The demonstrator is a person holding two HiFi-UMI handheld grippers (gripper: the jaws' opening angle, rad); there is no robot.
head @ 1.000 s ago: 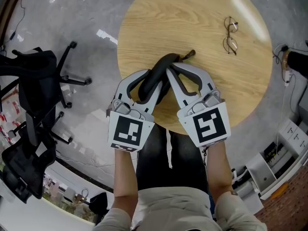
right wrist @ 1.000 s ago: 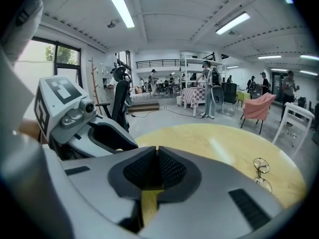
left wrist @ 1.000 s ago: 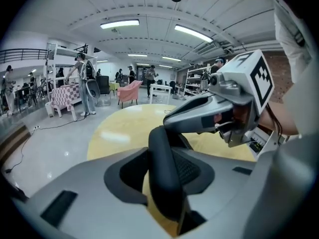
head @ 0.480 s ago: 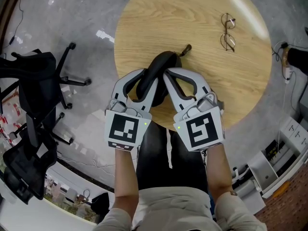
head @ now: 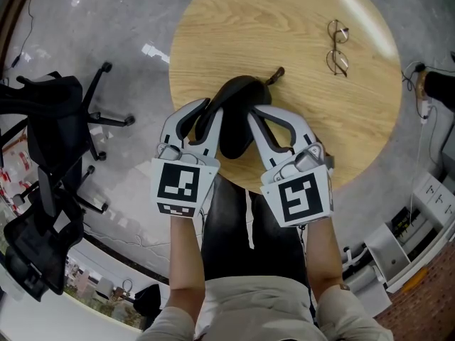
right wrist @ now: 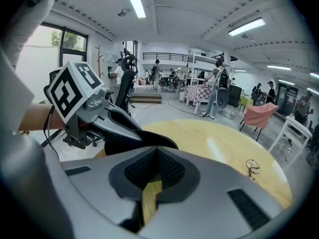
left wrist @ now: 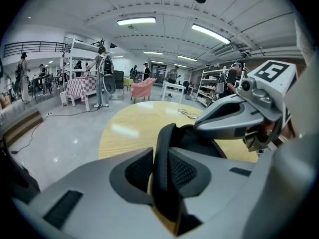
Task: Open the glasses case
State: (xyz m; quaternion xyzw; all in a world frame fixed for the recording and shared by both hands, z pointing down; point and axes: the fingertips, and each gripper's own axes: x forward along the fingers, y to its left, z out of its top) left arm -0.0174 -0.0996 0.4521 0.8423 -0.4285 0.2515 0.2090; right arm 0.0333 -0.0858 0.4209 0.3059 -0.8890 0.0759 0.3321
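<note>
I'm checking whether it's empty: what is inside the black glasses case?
Only a dark hollow shows inside the glasses case; its own sides cover the depths, so any contents cannot be seen. A pair of glasses lies apart on the table.

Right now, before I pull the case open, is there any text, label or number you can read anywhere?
No readable text in any view.
Marker cubes: black-and-white square patterns, not words.
Glasses case: no print visible.
White object at the head view's left edge: red marks, too small to read.
</note>
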